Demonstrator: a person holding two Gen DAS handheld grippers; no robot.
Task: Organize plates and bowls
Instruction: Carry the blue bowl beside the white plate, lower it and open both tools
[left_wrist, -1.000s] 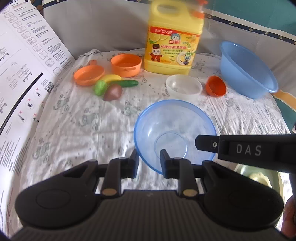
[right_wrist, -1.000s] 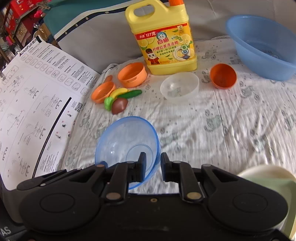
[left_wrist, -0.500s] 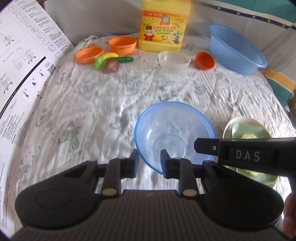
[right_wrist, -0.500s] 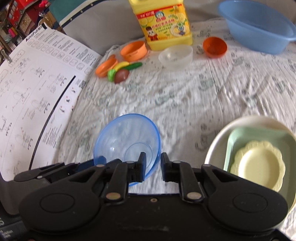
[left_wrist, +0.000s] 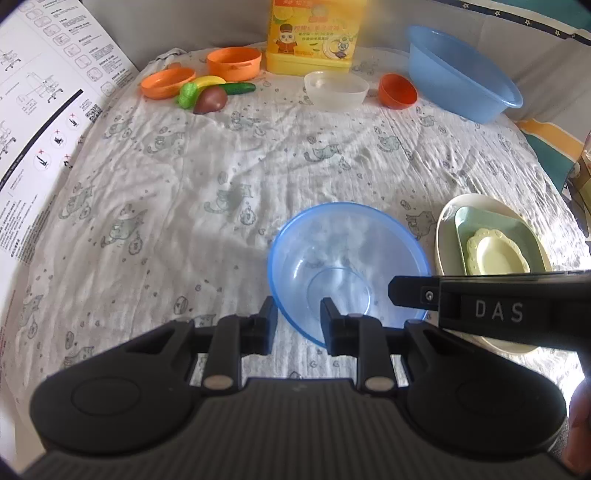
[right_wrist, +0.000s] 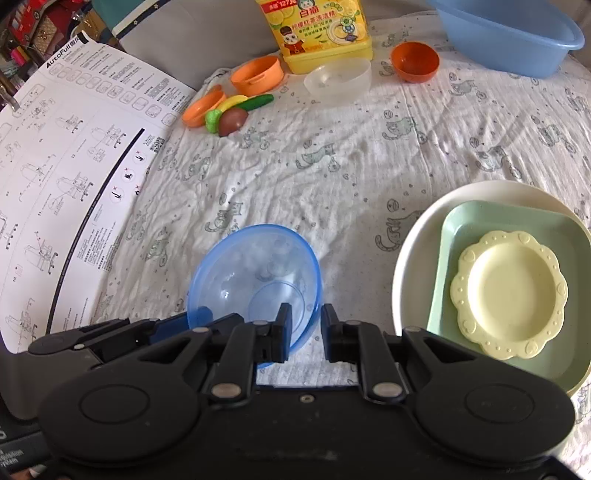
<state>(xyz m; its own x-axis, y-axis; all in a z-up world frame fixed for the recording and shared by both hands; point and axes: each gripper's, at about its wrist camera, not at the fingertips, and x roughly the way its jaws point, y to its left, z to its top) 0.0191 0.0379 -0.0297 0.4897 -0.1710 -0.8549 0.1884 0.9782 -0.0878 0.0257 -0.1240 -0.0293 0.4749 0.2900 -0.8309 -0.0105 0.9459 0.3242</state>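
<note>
Both claws grip my clear blue bowl: left claw on its near rim, right claw on its right rim, beside stacked plates.

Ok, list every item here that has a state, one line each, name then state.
left gripper: shut on the near rim of the blue transparent bowl
right gripper: shut on the bowl's right rim
blue transparent bowl: upright, empty, held by both grippers
cream plate: bottom of the stack
green tray: nested in the cream plate
yellow scalloped plate: on top, empty
clear bowl: upright, empty
orange cup: tipped toward the camera
</note>
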